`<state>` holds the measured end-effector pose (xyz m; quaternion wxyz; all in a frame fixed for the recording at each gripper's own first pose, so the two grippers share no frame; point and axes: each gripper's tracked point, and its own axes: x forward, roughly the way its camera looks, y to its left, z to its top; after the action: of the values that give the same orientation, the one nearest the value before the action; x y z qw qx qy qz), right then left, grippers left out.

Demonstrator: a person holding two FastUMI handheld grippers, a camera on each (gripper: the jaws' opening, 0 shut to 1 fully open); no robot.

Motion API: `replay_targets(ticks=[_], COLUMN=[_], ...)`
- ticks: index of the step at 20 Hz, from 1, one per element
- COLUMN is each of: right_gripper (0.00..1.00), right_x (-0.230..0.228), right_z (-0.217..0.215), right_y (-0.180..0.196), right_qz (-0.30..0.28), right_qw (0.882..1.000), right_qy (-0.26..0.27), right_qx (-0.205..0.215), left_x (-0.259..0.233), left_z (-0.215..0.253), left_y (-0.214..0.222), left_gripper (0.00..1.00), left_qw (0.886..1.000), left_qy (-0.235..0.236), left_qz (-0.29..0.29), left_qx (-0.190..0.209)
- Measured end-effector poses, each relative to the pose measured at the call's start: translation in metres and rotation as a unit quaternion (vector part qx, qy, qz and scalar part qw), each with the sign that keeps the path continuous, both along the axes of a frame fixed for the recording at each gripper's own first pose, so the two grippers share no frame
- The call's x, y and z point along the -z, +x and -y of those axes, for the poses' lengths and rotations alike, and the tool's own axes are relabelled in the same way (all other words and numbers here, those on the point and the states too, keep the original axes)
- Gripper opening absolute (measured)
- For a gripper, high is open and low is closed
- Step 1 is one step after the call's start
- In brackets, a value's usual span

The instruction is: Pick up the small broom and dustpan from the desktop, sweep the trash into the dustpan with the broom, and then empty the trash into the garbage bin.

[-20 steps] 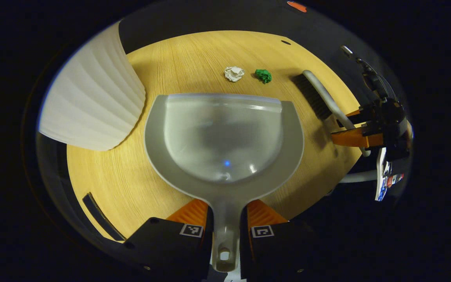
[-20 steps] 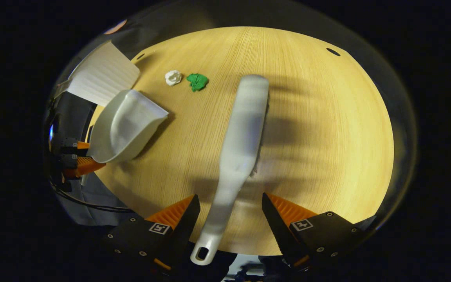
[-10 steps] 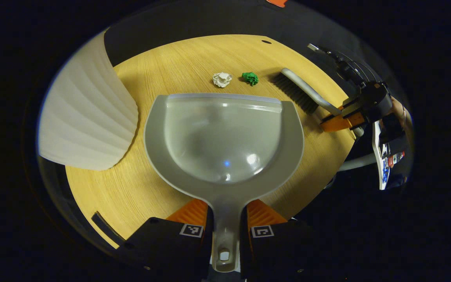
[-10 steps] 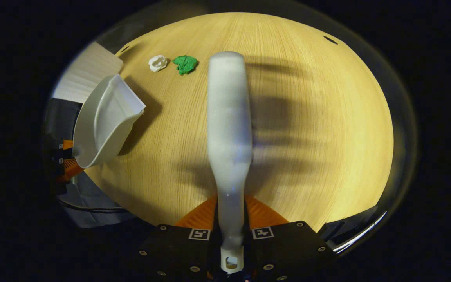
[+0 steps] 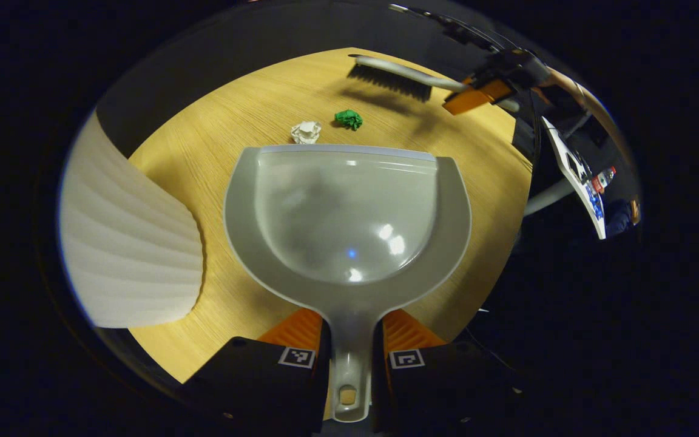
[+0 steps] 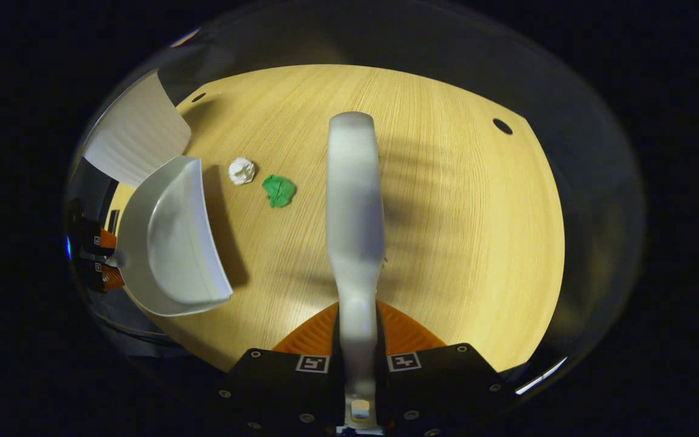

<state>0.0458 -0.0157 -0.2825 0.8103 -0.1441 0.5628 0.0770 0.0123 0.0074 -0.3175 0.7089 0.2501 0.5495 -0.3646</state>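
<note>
Inspecting the sweep line, we found the white paper wad (image 5: 306, 132) and green paper wad (image 5: 349, 119) on the tabletop (image 5: 216, 121), between the dustpan (image 5: 347, 215) lip and the broom (image 5: 393, 76). Left gripper (image 5: 349, 340) jaws gripped the dustpan handle; right gripper (image 6: 358, 352) jaws clamped the broom handle.

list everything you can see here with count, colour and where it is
dustpan: 1, grey, held by its handle over the near part of the table, mouth toward the scraps
broom: 1, pale grey handle with dark bristles, held above the table beyond the scraps
white paper scrap: 1, white, on the table just ahead of the dustpan lip
green paper scrap: 1, green, beside the white one
bin: 1, white, ribbed, at the table's left edge
table: 1, light wood
left gripper: 1, jaws closed on the dustpan handle
right gripper: 1, jaws closed on the broom handle
</note>
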Motion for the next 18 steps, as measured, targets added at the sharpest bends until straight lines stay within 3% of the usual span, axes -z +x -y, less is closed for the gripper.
replay_targets(ticks=[4,9,18], right_gripper=[0.2,0.2,0.2], right_x=[0.013,0.035,0.015], right_z=[-0.002,-0.029,-0.122], right_y=[0.044,0.054,-0.003], right_qz=[-0.005,-0.012,-0.061], right_qw=[0.999,0.993,0.981], right_qy=[-0.035,-0.073,0.01], right_qx=[-0.035,-0.097,-0.184], left_x=[0.012,0.023,0.025], left_z=[-0.01,-0.012,-0.012], left_y=[0.009,0.013,0.014], left_gripper=[0.3,0.3,0.3], left_qw=[1.0,0.999,1.0], left_qy=[0.014,0.023,0.016], left_qz=[-0.017,-0.025,-0.02], left_qx=[-0.001,-0.014,-0.016])
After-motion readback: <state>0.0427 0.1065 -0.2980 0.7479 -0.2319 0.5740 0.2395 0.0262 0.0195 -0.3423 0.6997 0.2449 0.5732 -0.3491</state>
